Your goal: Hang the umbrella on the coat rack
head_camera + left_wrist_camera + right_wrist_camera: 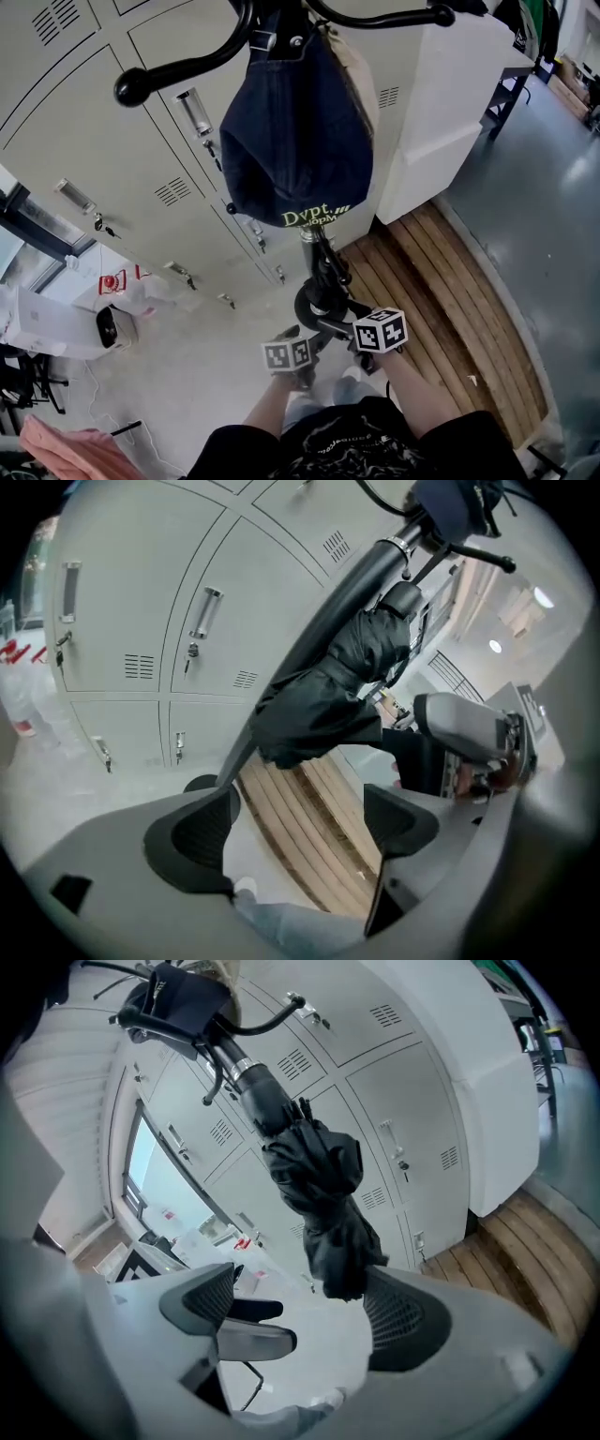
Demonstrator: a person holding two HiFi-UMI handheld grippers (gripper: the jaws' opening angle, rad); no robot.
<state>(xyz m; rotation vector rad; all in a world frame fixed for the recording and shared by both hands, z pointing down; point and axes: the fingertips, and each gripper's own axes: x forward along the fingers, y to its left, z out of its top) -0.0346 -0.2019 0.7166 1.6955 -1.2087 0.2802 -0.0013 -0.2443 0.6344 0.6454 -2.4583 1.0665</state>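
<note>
Head view is showing the folded black fabric umbrella (323,272) hanging on the black metal coat rack (187,66), left gripper (305,822) and right gripper (300,1312) both gaping wide and empty, so I'm judging the clean finish as backing both straight toward the near side, clear of the fabric.

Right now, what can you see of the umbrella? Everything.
The umbrella is black, folded, its fabric loosely bunched and creased. It hangs lengthwise against the coat rack's dark pole, below the navy cap. The left claw and right claw stand open, neither gripping it; its lower end sits by the right claw's pad. What it hangs from is hidden.
</note>
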